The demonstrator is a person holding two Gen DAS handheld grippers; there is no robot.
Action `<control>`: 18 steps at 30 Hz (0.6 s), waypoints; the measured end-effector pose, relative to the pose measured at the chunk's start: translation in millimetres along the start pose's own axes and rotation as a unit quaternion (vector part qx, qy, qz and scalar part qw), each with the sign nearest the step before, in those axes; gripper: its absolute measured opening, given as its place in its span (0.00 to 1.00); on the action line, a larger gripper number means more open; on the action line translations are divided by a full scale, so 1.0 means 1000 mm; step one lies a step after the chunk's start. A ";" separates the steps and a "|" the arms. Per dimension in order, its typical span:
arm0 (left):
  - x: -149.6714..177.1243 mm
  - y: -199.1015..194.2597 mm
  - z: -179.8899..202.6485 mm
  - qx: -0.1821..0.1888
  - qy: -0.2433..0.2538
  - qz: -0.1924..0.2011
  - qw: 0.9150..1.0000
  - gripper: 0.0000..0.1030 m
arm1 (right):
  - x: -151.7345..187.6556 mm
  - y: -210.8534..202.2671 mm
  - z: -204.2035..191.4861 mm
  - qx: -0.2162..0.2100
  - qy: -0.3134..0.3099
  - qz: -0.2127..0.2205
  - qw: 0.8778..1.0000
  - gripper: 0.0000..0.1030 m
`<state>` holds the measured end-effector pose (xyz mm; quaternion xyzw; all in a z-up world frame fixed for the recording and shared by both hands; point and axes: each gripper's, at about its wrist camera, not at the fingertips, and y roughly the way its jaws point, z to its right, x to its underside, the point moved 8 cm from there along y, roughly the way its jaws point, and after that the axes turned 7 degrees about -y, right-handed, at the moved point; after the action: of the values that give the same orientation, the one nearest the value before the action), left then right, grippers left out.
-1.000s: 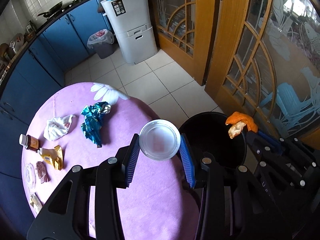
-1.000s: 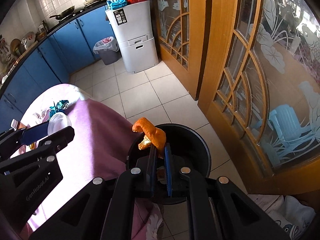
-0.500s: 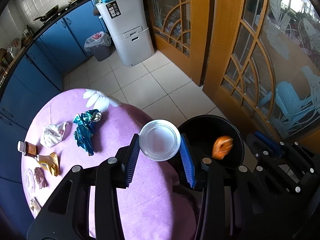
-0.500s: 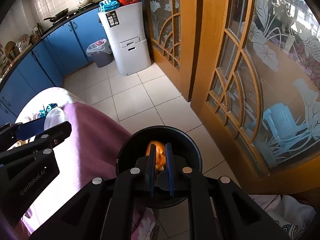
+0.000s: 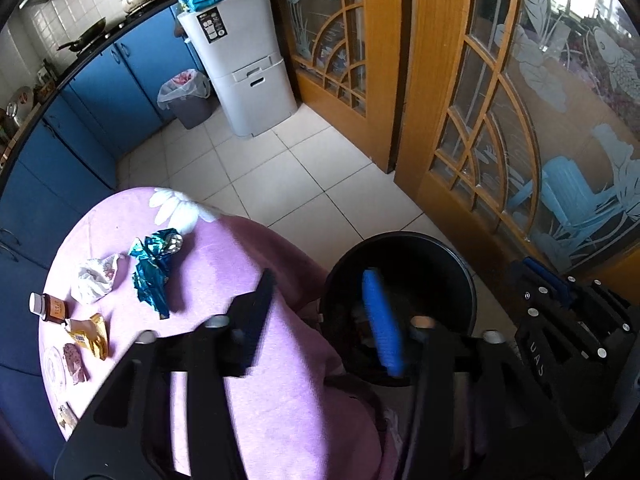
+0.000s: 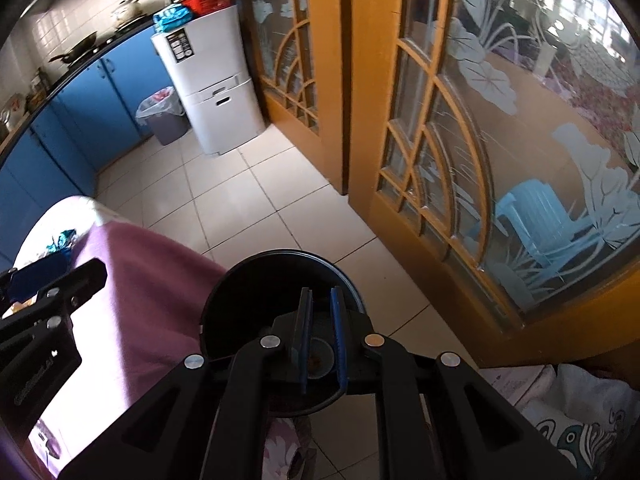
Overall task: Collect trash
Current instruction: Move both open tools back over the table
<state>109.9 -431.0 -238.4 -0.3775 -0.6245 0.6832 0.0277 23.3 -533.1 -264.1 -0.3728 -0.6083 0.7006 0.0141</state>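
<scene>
A black trash bin (image 5: pixel 400 248) stands on the floor beside the pink-clothed table (image 5: pixel 224 264). My left gripper (image 5: pixel 320 312) is open and empty, its right finger over the bin's rim. My right gripper (image 6: pixel 321 336) is slightly open and empty above the bin (image 6: pixel 256 280); a round white lid (image 6: pixel 320 356) lies at the bin's bottom. On the table lie a blue foil wrapper (image 5: pixel 154 268), a crumpled white paper (image 5: pixel 96 276), a yellow wrapper (image 5: pixel 90 334) and a small brown bottle (image 5: pixel 50 307).
Wooden glass-panelled doors (image 5: pixel 500 100) stand right of the bin. A white cabinet (image 5: pixel 240 64) and a lined grey bin (image 5: pixel 186 98) stand by blue kitchen cupboards (image 5: pixel 100 92). Tiled floor (image 5: pixel 256 172) lies between. More small wrappers (image 5: pixel 74 362) lie at the table's left edge.
My left gripper opened and the white lid dropped from it into the bin. The orange peel left my right gripper and fell into the bin. Both grippers are now empty.
</scene>
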 end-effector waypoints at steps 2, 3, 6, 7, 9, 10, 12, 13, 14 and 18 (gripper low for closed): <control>-0.001 -0.003 -0.002 -0.003 -0.005 0.012 1.000 0.77 | 0.001 0.000 0.001 -0.003 0.003 -0.001 1.000 0.11; -0.002 -0.005 -0.002 -0.007 -0.004 0.018 1.000 0.78 | 0.001 0.000 0.000 -0.005 0.003 -0.001 1.000 0.11; -0.003 -0.006 -0.010 -0.017 -0.005 0.020 1.000 0.78 | 0.001 0.001 -0.009 -0.015 -0.004 -0.004 1.000 0.11; -0.002 -0.007 -0.015 -0.019 -0.009 0.020 1.000 0.78 | 0.001 0.001 -0.013 -0.019 -0.007 -0.005 1.000 0.11; -0.002 -0.011 -0.028 -0.025 -0.022 0.022 0.999 0.78 | 0.000 0.000 -0.028 -0.033 -0.019 -0.005 0.999 0.11; -0.001 -0.013 -0.037 -0.030 -0.029 0.024 0.999 0.78 | 0.000 -0.001 -0.036 -0.039 -0.025 -0.006 0.999 0.11; 0.001 -0.019 -0.064 -0.045 -0.052 0.028 0.997 0.79 | -0.001 -0.004 -0.057 -0.059 -0.044 -0.006 0.997 0.11; 0.002 -0.021 -0.074 -0.050 -0.061 0.029 0.996 0.83 | -0.002 -0.006 -0.066 -0.066 -0.050 -0.004 0.997 0.11; 0.004 -0.025 -0.088 -0.058 -0.073 0.032 0.995 0.89 | -0.002 -0.008 -0.078 -0.079 -0.058 -0.003 0.995 0.11; 0.021 -0.043 -0.155 -0.091 -0.126 0.043 0.987 0.92 | 0.000 -0.015 -0.123 -0.143 -0.078 -0.011 0.987 0.11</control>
<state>161.7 -281.7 -200.5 -0.3163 -0.6659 0.6658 -0.1150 82.9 -425.5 -249.3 -0.3084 -0.7056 0.6331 -0.0790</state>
